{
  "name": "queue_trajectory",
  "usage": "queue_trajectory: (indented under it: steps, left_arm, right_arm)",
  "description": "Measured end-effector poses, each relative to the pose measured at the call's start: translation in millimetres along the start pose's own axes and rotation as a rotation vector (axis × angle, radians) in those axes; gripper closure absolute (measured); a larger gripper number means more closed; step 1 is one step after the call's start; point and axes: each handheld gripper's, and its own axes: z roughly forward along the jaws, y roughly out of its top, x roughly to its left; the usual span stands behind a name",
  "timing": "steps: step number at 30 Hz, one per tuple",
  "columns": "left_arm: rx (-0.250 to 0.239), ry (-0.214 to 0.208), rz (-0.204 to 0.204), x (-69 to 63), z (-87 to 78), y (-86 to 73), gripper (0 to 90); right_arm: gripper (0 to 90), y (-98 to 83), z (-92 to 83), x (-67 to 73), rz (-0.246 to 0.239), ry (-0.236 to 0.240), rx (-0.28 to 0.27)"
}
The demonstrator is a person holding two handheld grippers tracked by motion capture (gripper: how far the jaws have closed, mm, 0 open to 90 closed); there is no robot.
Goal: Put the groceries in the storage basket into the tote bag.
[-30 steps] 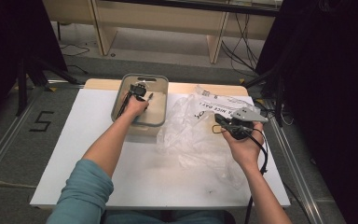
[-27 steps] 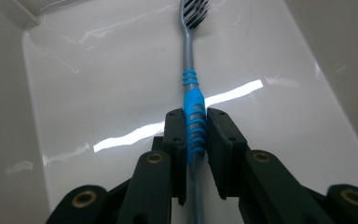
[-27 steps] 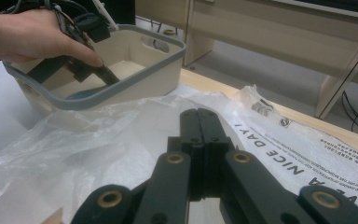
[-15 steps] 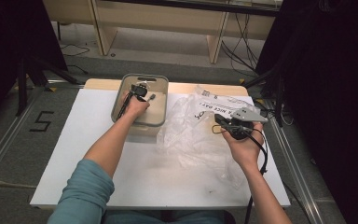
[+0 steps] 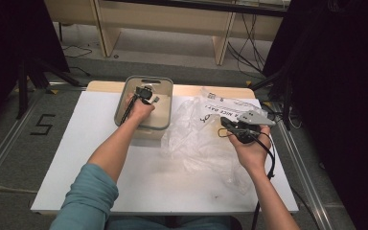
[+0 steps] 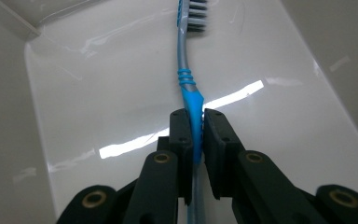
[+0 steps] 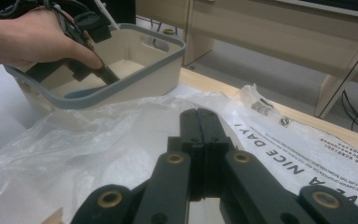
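High view: white bench (image 5: 76,158) carries a beige tub (image 5: 165,103) — clear bag (image 5: 206,139) just beside it. Inside the tub, left tool (image 6: 193,130) clamps a blue toothbrush (image 6: 186,70); right tool (image 7: 198,122), pressed together, hovers over the bag.

Bright overhead light, glare streaks on bin floor (image 6: 121,140), dark, blurry surroundings.
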Motion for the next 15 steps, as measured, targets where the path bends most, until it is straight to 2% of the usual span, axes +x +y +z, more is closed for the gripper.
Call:
queue_trajectory:
  steps: [15]
  left_arm:
    - [-0.004, -0.010, -0.010, 0.8, -0.9, 0.5, 81.9]
  right_arm:
    - [90.0, -0.5, 0.2, -0.5, -0.001, -0.001, 0.000]
